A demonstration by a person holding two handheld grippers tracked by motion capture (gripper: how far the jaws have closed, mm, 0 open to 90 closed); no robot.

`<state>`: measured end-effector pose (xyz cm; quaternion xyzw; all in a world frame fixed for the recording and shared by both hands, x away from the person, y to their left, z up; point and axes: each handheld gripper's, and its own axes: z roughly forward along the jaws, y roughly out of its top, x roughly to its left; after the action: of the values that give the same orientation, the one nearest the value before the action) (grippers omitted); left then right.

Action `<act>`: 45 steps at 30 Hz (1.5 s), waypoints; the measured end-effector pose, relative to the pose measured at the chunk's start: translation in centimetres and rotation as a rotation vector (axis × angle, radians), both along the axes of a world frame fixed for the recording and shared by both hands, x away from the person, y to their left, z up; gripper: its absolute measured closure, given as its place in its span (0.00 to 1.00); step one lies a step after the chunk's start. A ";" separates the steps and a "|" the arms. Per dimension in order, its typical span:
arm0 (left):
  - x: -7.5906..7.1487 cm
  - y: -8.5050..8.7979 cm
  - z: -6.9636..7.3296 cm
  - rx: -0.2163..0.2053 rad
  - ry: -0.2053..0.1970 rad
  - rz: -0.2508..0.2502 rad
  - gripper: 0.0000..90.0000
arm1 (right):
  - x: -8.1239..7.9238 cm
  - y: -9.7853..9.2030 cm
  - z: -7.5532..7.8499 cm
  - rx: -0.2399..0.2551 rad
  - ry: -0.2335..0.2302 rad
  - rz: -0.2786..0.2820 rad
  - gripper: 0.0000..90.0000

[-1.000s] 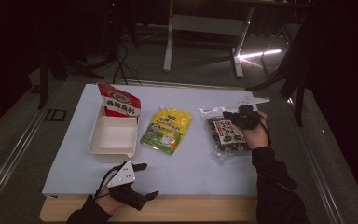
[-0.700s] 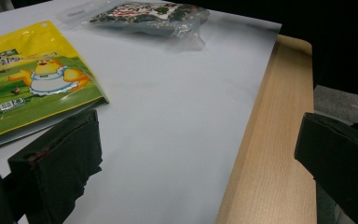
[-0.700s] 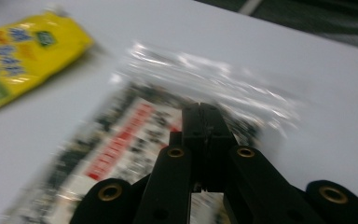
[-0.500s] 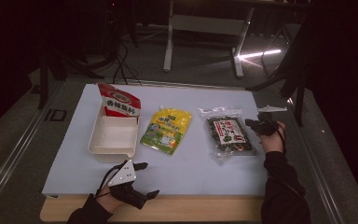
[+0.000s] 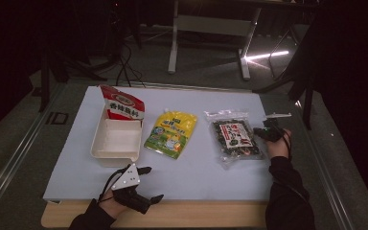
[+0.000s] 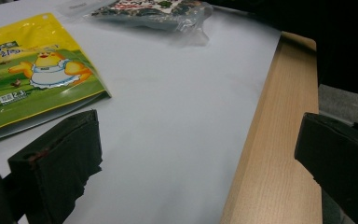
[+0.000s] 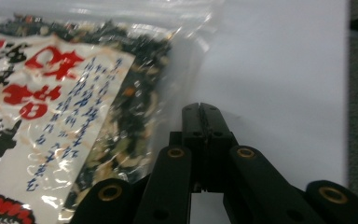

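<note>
A clear bag of dark dried bits with a white and red label (image 5: 235, 138) lies flat on the right of the white table mat (image 5: 206, 172). My right gripper (image 5: 261, 132) sits low at that bag's right edge, jaws pressed together with nothing between them. In the right gripper view its tips (image 7: 201, 111) rest beside the bag's (image 7: 65, 107) clear rim. At the front edge of the table, my left gripper (image 5: 152, 183) stands wide open and holds nothing. In the left gripper view its jaws (image 6: 196, 154) span bare mat and the wooden table edge (image 6: 279, 140).
A yellow and green pouch (image 5: 171, 134) (image 6: 32, 88) lies mid-table. On the left stands a white rectangular box (image 5: 116, 139), with a red and white packet (image 5: 122, 106) upright at its far end. Dark floor, table legs and cables lie beyond.
My right hand moved from over the clear bag out to its right edge and sank to the table. The left gripper has not moved.
</note>
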<state>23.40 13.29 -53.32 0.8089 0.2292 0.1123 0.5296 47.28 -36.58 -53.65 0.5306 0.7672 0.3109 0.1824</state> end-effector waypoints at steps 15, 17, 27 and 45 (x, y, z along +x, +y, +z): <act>-0.2 -0.1 0.4 0.001 -0.014 -0.005 0.02 | -3.1 2.9 -0.1 0.052 0.026 0.044 1.00; -0.2 0.0 0.4 0.000 -0.017 -0.004 0.02 | -3.8 3.2 0.0 0.072 0.028 0.055 1.00; -0.2 -0.2 0.6 -0.001 -0.021 -0.010 0.02 | -7.5 4.3 -0.2 0.091 0.023 0.106 1.00; -0.2 -0.4 0.5 0.006 -0.020 -0.019 0.02 | -9.6 6.4 1.5 0.087 -0.007 0.163 1.00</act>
<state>23.18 12.93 -52.77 0.8115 0.2158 0.1159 0.5305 37.64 -30.16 -52.11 0.4727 0.7929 0.3597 0.1361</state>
